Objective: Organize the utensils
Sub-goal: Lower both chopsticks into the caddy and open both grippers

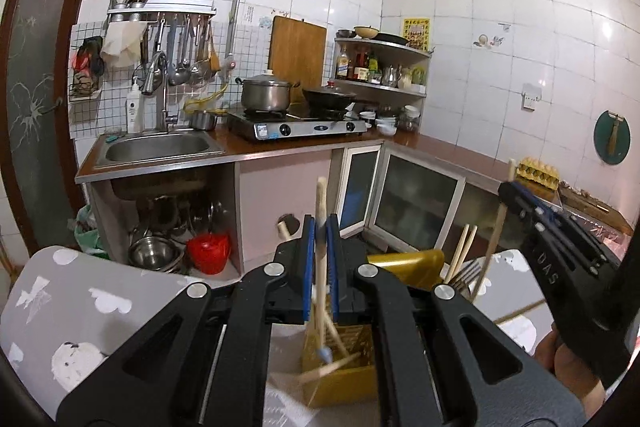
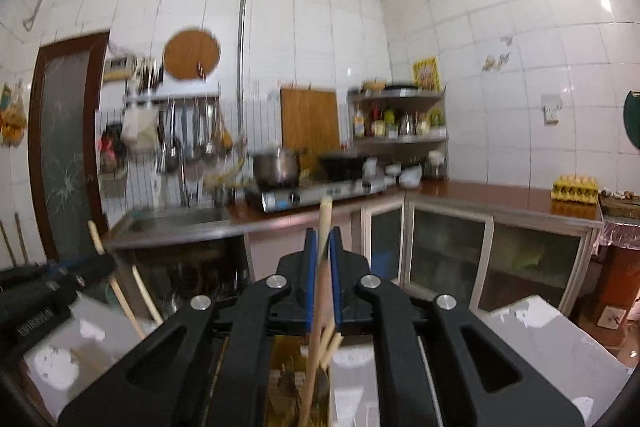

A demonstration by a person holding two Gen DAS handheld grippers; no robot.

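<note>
Left gripper [image 1: 321, 227] and right gripper [image 2: 322, 241] each clamp a wooden chopstick [image 1: 320, 203] near upright, tips lowered over the yellow utensil holder [image 1: 408, 261] on the near table [image 1: 72, 307], presumably for slotting in.

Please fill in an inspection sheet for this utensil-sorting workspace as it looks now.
Surface: grey patterned tabletop, partly visible.
Job's things: yellow utensil holder with chopsticks inside; more chopsticks and a fork in its far compartment.
Clutter: nothing seen on the tabletop.
Grippers: left gripper shut on a pale utensil handle; right gripper shut on a wooden stick.
Cables: nothing seen near the work.
Surroundings: sink, gas stove with pot, egg carton.
</note>
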